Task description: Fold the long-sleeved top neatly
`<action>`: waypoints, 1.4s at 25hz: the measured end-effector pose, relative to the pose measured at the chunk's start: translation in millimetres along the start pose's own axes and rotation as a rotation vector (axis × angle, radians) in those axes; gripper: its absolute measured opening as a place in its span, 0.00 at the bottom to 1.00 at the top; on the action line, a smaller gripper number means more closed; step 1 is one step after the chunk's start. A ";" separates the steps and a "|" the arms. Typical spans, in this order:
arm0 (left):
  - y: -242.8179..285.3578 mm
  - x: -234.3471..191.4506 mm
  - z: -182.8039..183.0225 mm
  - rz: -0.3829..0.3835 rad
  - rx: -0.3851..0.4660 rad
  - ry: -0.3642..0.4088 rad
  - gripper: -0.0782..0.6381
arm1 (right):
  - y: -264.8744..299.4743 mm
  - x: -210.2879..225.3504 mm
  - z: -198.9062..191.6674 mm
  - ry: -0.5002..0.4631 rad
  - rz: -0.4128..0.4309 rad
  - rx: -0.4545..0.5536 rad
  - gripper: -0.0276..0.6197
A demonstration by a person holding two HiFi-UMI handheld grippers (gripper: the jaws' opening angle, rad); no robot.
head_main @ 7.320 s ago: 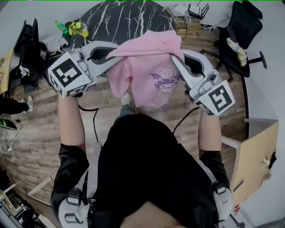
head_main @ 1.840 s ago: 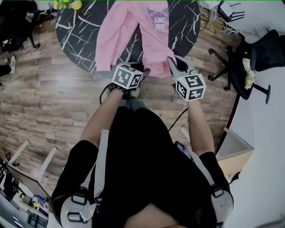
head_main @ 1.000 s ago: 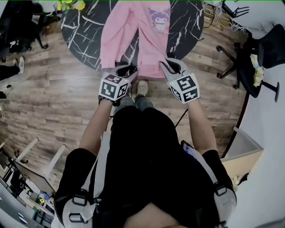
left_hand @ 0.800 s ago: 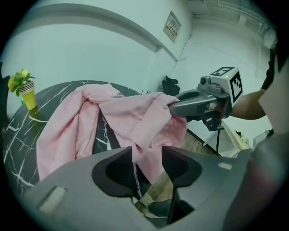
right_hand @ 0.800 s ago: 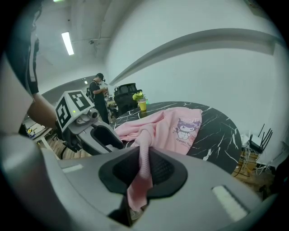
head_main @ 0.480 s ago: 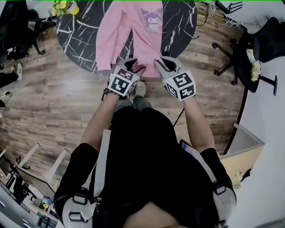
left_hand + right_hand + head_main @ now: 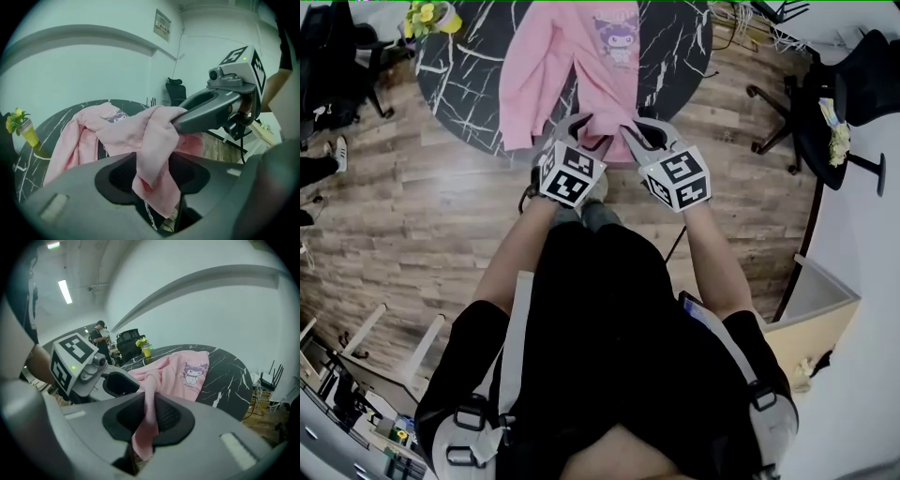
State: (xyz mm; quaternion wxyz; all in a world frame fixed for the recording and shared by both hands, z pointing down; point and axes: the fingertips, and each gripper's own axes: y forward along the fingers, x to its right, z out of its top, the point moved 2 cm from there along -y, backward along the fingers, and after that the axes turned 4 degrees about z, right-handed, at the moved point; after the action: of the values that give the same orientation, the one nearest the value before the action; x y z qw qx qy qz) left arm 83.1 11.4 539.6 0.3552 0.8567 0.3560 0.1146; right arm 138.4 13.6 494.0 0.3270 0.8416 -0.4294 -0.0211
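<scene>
A pink long-sleeved top (image 7: 572, 56) with a cartoon print lies spread on the round black marble table (image 7: 675, 47); its hem hangs over the near edge. My right gripper (image 7: 630, 131) is shut on the hem, a pinched strip of pink cloth (image 7: 149, 418) running down between its jaws. My left gripper (image 7: 572, 131) sits close beside it. Its jaws have just been opening and stand apart, with a fold of the hem (image 7: 157, 168) hanging loosely between them. The right gripper's jaw (image 7: 206, 105) shows in the left gripper view, touching the same fold.
A pot of yellow flowers (image 7: 427, 17) stands at the table's far left edge. Office chairs (image 7: 853, 84) and cables are at the right, a wooden cabinet (image 7: 825, 309) lower right. Wooden floor surrounds the table. A person (image 7: 99, 336) stands far behind.
The left gripper has moved right, closer to the right gripper, and rolled, and its jaws have spread. The right gripper has kept its place on the hem.
</scene>
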 end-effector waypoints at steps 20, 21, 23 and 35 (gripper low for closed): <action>-46.8 -14.6 65.9 -0.129 0.217 -0.175 0.13 | -30.1 -39.1 -51.7 0.084 0.031 0.033 0.26; -49.0 -12.1 70.7 -0.136 0.223 -0.173 0.13 | -26.6 -47.9 -50.9 0.086 0.062 0.034 0.23; -52.3 -7.3 78.4 -0.151 0.229 -0.178 0.13 | -16.3 -64.8 -48.3 0.085 0.115 0.036 0.23; -63.5 -8.4 86.6 -0.147 0.205 -0.199 0.13 | 56.0 -71.6 -42.5 0.044 -0.134 0.045 0.23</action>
State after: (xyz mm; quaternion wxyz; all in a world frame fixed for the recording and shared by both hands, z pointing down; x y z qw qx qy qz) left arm 82.4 -8.6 433.8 0.3068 0.8672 0.3908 -0.0340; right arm 67.0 65.6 541.7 0.3153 0.8758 -0.3651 -0.0149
